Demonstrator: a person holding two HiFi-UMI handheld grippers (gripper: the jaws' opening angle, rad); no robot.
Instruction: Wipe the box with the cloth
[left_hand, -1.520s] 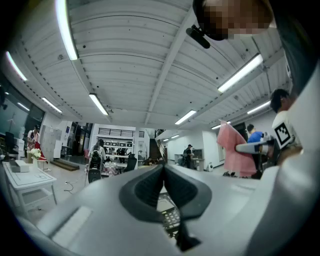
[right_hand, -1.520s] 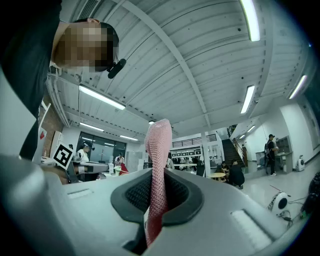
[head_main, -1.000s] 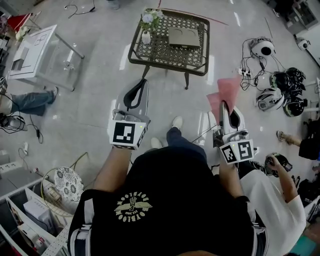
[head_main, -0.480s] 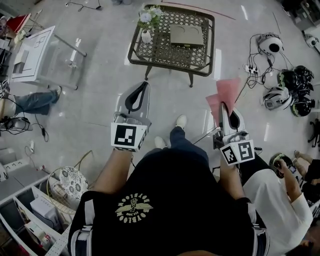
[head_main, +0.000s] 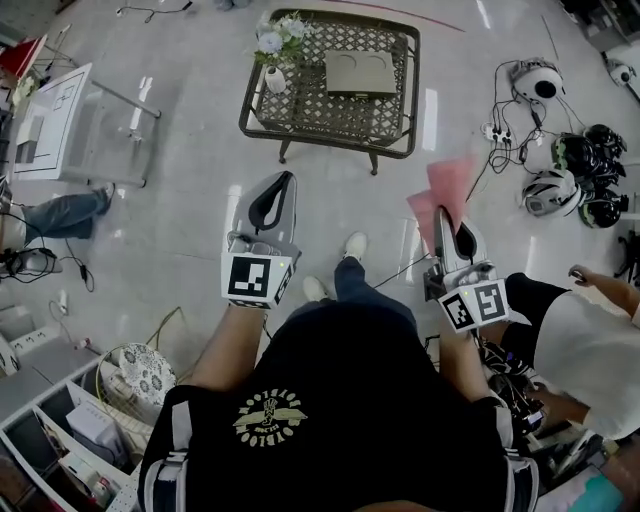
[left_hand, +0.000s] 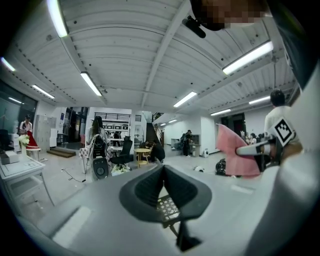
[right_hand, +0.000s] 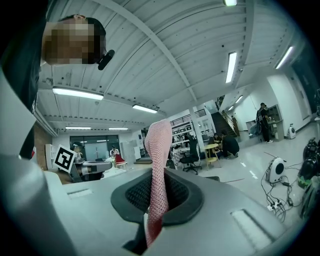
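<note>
A flat grey-green box (head_main: 360, 72) lies on a dark metal lattice table (head_main: 300, 110) at the top of the head view, well ahead of both grippers. My right gripper (head_main: 441, 212) is shut on a pink cloth (head_main: 442, 190), which stands up out of its jaws over the floor. In the right gripper view the pink cloth (right_hand: 159, 165) is pinched between the jaws of the right gripper (right_hand: 155, 182). My left gripper (head_main: 288, 181) is held at the same height, shut and empty. In the left gripper view the left gripper (left_hand: 162, 169) has its tips together, with the cloth (left_hand: 232, 157) off to the right.
A small vase of flowers (head_main: 272, 50) stands on the table's left corner. Helmets and cables (head_main: 570, 170) lie on the floor at right. A glass side table (head_main: 70, 110) stands at left. A person in white (head_main: 590, 350) crouches at right, shelving (head_main: 70, 430) at lower left.
Both grippers stay about where they were, the right still holding the cloth. The table has drifted slightly left in view. The person at right has shifted position.
</note>
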